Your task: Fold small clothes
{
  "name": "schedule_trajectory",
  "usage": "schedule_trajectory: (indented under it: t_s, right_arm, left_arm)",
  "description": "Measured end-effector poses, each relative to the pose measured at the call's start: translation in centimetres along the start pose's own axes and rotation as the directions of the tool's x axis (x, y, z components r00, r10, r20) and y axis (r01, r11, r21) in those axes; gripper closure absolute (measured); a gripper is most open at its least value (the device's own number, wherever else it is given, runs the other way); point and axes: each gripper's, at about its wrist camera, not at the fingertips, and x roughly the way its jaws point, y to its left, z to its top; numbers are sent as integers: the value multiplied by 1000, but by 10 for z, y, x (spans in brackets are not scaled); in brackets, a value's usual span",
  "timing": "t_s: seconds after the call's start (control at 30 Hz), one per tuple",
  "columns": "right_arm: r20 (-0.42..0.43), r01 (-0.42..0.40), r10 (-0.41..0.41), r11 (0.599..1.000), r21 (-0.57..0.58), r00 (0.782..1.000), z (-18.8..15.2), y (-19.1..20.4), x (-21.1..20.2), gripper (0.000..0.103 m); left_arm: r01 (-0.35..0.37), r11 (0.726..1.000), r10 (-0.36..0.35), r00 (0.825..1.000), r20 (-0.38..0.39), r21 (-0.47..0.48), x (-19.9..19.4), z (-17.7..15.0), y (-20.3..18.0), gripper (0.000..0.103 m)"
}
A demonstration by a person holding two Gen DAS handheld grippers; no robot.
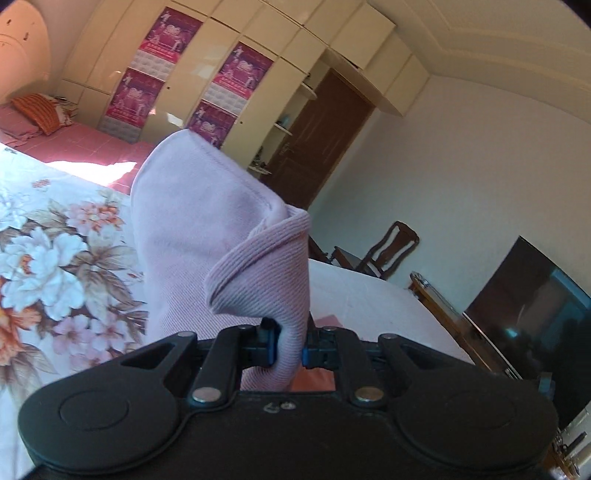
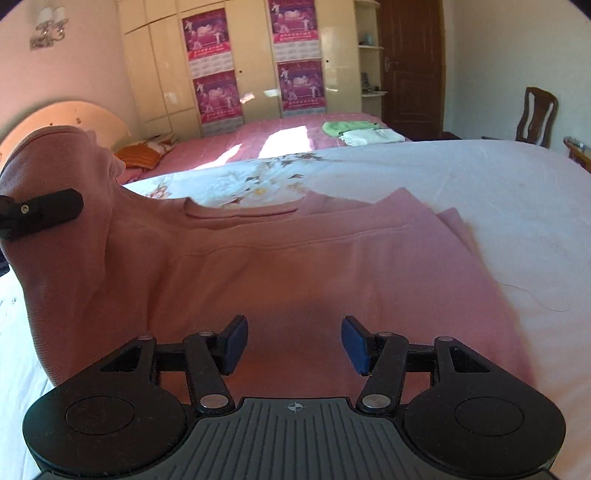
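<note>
Bedding with a floral print (image 2: pixel 258 177) carries the pink garment (image 2: pixel 295 266), which lies spread flat across the bed in the right wrist view, its neckline toward the far side. One end of the garment is lifted off the bed at the left of that view, where the left gripper (image 1: pixel 288 350) pinches a fold of the ribbed cloth between its blue-padded fingers (image 1: pixel 271 345), pressed tight on the fabric. In the left wrist view that lifted fold (image 1: pixel 221 229) rises straight up from the fingers and fills the middle of the picture. The right gripper (image 2: pixel 293 345) hovers over the near part of the garment with its fingers spread apart and nothing between them; the cloth lies beneath the gap.

Posters (image 2: pixel 207 33) on the cream wardrobe doors carry print too small to read.

Only the right wrist view shows the folded green and white clothes (image 2: pixel 362 131) on the pink bed beyond. Only the left wrist view shows the dark television screen (image 1: pixel 532 295) at the right.
</note>
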Motion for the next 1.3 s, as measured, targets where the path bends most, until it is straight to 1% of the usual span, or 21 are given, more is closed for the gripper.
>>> schedule_trajectory:
  t_s: [0.13, 0.23, 0.3, 0.4, 0.47, 0.5, 0.53, 0.57, 0.6, 0.63, 0.7, 0.77, 0.8, 0.87, 0.97, 1.07, 1.17, 1.27, 1.3]
  right_arm:
    - [10, 37, -38, 999, 31, 999, 3, -40, -14, 47]
    - [3, 59, -60, 996, 61, 998, 2, -67, -21, 47]
    - [-1, 66, -66, 995, 79, 998, 1, -79, -25, 47]
    - [-1, 60, -60, 992, 113, 998, 2, -91, -33, 47]
    - [4, 46, -47, 989, 143, 999, 4, -97, -38, 47]
    - [7, 37, -38, 986, 160, 999, 6, -101, -41, 47]
    - [14, 25, -28, 984, 176, 1000, 8, -103, -44, 47]
    - [23, 8, -13, 981, 195, 1000, 12, -106, -47, 47]
    - [30, -10, 4, 976, 216, 1000, 15, -109, -51, 47]
    - [33, -29, 22, 971, 236, 999, 18, -110, -53, 47]
    - [28, -75, 70, 962, 261, 997, 26, -110, -51, 47]
    - [6, -120, 123, 954, 276, 992, 34, -106, -42, 47]
    - [-9, -137, 146, 951, 277, 989, 34, -103, -38, 47]
    - [-44, -152, 171, 947, 282, 984, 36, -98, -27, 47]
    - [-83, -177, 210, 938, 299, 974, 36, -95, -8, 47]
    - [-121, -199, 251, 921, 335, 960, 35, -96, 11, 47]
    - [-126, -202, 260, 915, 350, 957, 37, -99, 16, 47]
    - [-129, -216, 272, 917, 334, 954, 37, -96, 10, 48]
    - [-132, -221, 275, 920, 323, 952, 37, -95, 9, 50]
  left_arm:
    - [58, 997, -54, 993, -101, 41, 40, -30, -35, 92]
    - [75, 995, -61, 982, -177, 72, 64, -55, -49, 92]
    - [67, 993, -45, 976, -215, 100, 73, -68, -55, 92]
    - [28, 992, 4, 970, -245, 127, 79, -78, -59, 91]
    - [18, 990, 20, 965, -261, 142, 77, -80, -60, 80]
    - [17, 988, 24, 965, -263, 154, 75, -80, -62, 73]
    - [20, 985, 26, 965, -262, 171, 71, -80, -67, 61]
    - [29, 982, 20, 966, -258, 185, 66, -79, -68, 54]
    - [33, 979, 18, 969, -246, 202, 59, -80, -70, 43]
    - [28, 975, 24, 973, -229, 219, 51, -80, -71, 41]
    - [19, 978, 27, 976, -216, 209, 40, -75, -68, 41]
    - [-14, 983, 46, 984, -173, 182, 24, -66, -60, 41]
    - [-36, 983, 64, 986, -153, 183, 19, -62, -55, 41]
    - [-100, 979, 122, 985, -119, 177, 16, -50, -43, 41]
    - [-193, 967, 209, 974, -85, 166, 20, -37, -24, 41]
    - [-236, 961, 250, 964, -90, 141, 30, -31, -8, 41]
    - [-245, 961, 260, 958, -119, 126, 34, -35, 0, 41]
    - [-246, 962, 261, 956, -133, 117, 33, -43, 6, 41]
    - [-246, 963, 260, 956, -137, 113, 34, -45, 7, 41]
